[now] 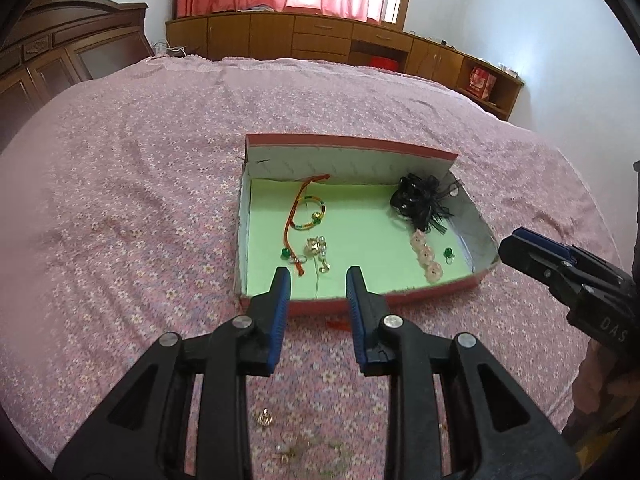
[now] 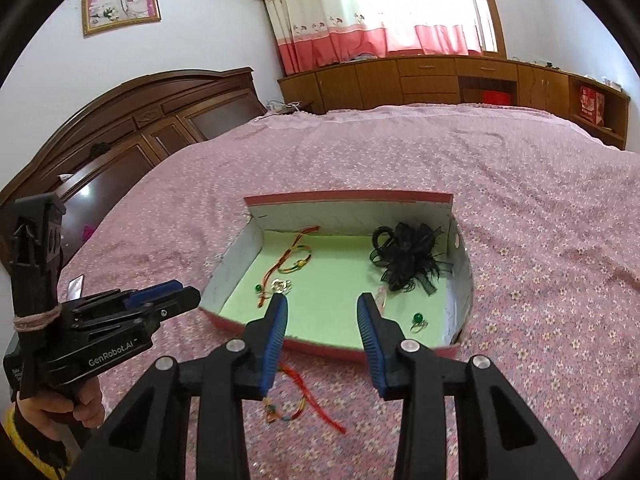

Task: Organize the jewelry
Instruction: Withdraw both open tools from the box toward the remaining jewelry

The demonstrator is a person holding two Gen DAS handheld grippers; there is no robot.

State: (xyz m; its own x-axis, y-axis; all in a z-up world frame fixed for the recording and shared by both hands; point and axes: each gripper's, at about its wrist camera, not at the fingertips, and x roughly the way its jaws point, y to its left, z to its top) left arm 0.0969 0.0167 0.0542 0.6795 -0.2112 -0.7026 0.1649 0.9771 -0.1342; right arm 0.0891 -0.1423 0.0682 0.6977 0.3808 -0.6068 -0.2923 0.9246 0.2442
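A shallow red box (image 1: 356, 145) (image 2: 348, 199) with a green floor lies on the pink bedspread. Inside are a red-and-green cord bracelet (image 1: 306, 210) (image 2: 294, 258), small gold earrings (image 1: 318, 250), a green bead ring (image 1: 449, 255) (image 2: 418, 320), a pink flower strip (image 1: 426, 256) and a black feathery hair piece (image 1: 420, 204) (image 2: 406, 258). My left gripper (image 1: 319, 278) hangs open over the box's near edge with nothing between its fingers. My right gripper (image 2: 322, 304) is open and empty too, above the near wall. Another cord bracelet (image 2: 298, 400) lies on the bedspread in front of the box.
Small gold pieces (image 1: 266, 428) lie on the bedspread (image 1: 140, 200) below my left gripper. A wooden headboard (image 2: 132, 136) stands at the left, a long wooden cabinet (image 2: 440, 76) under the curtain at the far side. A hand (image 2: 60, 408) holds the left gripper.
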